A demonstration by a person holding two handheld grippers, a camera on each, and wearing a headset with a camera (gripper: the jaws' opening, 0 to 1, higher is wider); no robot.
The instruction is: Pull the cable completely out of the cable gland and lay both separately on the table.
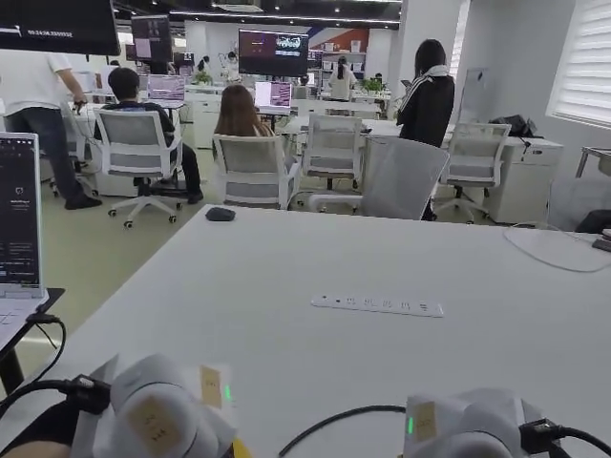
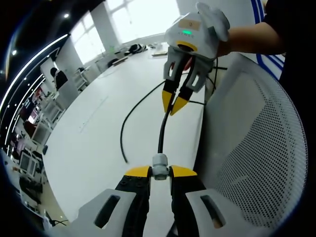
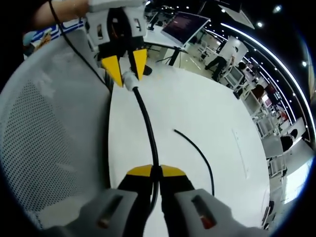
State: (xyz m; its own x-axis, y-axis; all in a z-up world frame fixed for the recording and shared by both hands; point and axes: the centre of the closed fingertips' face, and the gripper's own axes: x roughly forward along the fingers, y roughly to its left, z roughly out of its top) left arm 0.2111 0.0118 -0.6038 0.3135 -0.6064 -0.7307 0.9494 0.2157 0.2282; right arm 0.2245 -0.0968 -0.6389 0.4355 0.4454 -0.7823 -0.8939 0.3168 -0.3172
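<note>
Left gripper (image 2: 159,174) clamped on cable gland (image 2: 159,166), holding it fixed above table (image 2: 94,128) edge. Right gripper (image 3: 154,174) closed on black cable (image 3: 146,123) short way along, facing left one, so pull runs straight along gland axis. Cable apparently not yet out of gland; free tail curves over tabletop. Mesh chair back (image 3: 44,138) close beside both grippers. Judged step: extraction, neither part laid down.

Black cable (image 3: 147,129) straight from closed right tool (image 3: 155,172) to cable gland (image 3: 130,82) between left tool (image 3: 126,74) tips.
</note>
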